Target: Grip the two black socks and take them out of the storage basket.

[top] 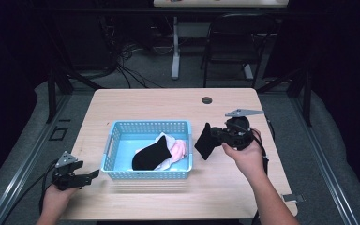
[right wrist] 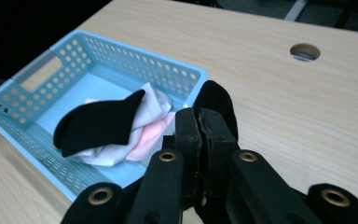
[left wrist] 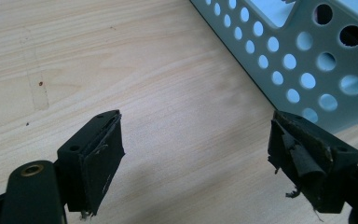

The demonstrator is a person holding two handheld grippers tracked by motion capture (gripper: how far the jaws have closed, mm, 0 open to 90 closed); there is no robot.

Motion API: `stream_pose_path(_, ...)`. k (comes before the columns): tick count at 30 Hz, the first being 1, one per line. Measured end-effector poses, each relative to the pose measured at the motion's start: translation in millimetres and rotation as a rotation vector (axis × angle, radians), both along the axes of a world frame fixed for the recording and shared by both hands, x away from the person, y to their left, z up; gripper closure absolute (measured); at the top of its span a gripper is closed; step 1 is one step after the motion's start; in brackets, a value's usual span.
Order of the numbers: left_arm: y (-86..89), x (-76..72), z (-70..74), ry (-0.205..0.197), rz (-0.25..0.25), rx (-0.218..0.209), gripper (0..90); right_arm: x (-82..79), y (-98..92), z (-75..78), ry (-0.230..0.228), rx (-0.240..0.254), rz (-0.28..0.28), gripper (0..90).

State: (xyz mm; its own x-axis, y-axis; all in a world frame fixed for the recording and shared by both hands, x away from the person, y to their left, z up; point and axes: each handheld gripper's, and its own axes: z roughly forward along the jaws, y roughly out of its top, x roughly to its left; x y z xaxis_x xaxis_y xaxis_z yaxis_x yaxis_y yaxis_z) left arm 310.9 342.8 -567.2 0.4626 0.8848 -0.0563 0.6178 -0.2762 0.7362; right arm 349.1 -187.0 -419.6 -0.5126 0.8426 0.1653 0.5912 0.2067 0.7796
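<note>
A wooden table fills the frame's center, bearing a blue basket of clothes. Right of the basket, the right gripper is clamped on a black sock hanging above the table. Lower left, the left gripper sits with jaws apart, holding nothing.

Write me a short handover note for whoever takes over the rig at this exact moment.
Right gripper: shut on a black sock, held above the table just right of the blue basket.
Left gripper: open, holds nothing, low over the table left of the basket.
Done: another black sock, white cloth and pink cloth lie in the basket.
Left: probably drop the held sock in.
</note>
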Motion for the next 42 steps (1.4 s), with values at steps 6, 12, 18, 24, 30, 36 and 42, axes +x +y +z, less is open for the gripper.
stream_pose_path(6, 0.8, -0.2, 0.1, -0.001, 0.002, -0.003, 18.1, -0.2, -4.1, -24.2, 0.022, -0.02, -0.038, 86.4)
stream_pose_path(12, 0.6, -0.2, 0.3, -0.002, 0.0, 0.001, 18.1, 0.0, -19.6, -41.1, 0.047, -0.048, -0.093, 86.3)
stream_pose_path(18, 0.2, -0.4, 0.2, 0.0, 0.001, 0.001, 18.1, -1.2, -36.2, -54.3, 0.063, -0.025, -0.15, 86.3)
stream_pose_path(24, -0.1, -0.4, -0.2, 0.004, 0.002, 0.0, 18.1, -2.7, -52.9, -67.3, 0.087, 0.002, -0.2, 86.0)
stream_pose_path(30, 0.0, -0.4, -0.3, 0.003, 0.003, 0.001, 18.2, -2.4, -61.8, -74.9, 0.105, -0.001, -0.229, 84.5)
stream_pose_path(36, -0.1, -0.4, -0.3, 0.004, 0.003, 0.001, 18.2, -1.0, -62.4, -74.4, 0.111, -0.017, -0.223, 75.9)
stream_pose_path(42, -0.2, -0.4, -0.3, 0.004, 0.003, 0.0, 18.2, -0.1, -56.7, -68.7, 0.091, -0.016, -0.219, 72.5)
